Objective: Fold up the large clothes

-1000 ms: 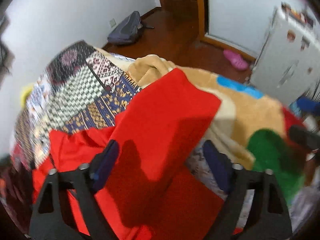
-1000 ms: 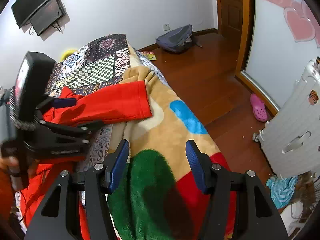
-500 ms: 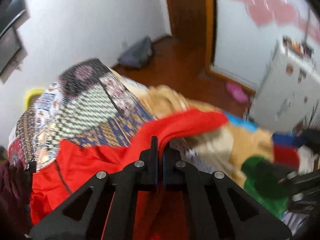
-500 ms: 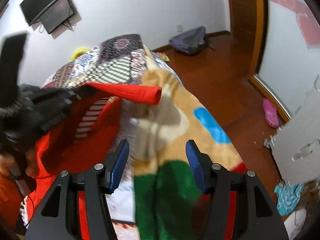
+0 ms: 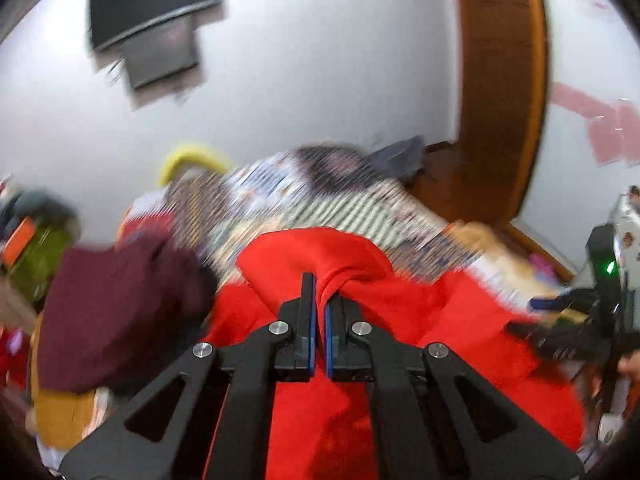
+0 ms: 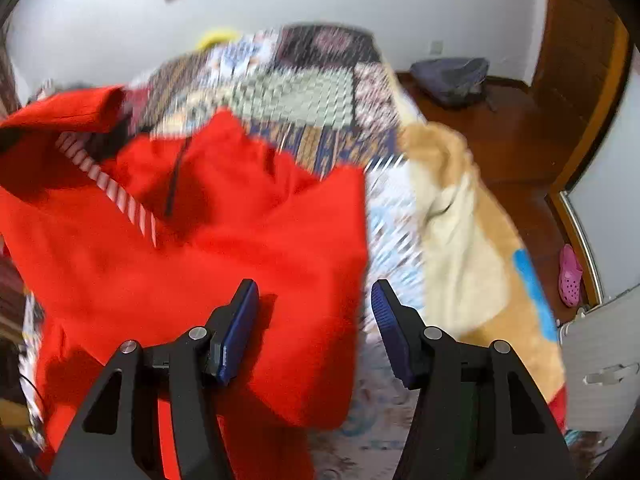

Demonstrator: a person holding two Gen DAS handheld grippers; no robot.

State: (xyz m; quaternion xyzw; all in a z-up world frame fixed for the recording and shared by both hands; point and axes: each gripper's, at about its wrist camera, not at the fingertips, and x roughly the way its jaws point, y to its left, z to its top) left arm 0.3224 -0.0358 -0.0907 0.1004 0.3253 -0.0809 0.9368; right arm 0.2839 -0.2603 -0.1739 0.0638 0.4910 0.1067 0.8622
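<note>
A big red garment (image 6: 240, 240) with a dark zip and a striped lining lies spread on the bed. In the left wrist view my left gripper (image 5: 320, 292) is shut on a bunched fold of this red garment (image 5: 440, 320) and holds it raised. One red part hangs lifted at the upper left of the right wrist view. My right gripper (image 6: 314, 292) stands open just above the garment's right edge, with nothing pressed between its blue pads (image 6: 240, 328). It also shows blurred at the right edge of the left wrist view, as the right gripper (image 5: 580, 312).
A patchwork quilt (image 6: 300, 96) covers the bed, with a tan plush blanket (image 6: 460, 220) to the right. A maroon garment (image 5: 112, 312) lies to the left. On the wooden floor are a grey backpack (image 6: 452, 76) and a pink slipper (image 6: 570, 276); a white case (image 6: 600, 360) stands at the right.
The left gripper went from open over the red cloth to shut on it, then rose and swung left with the fold. The right gripper moved left, from the plush blanket to the red garment.
</note>
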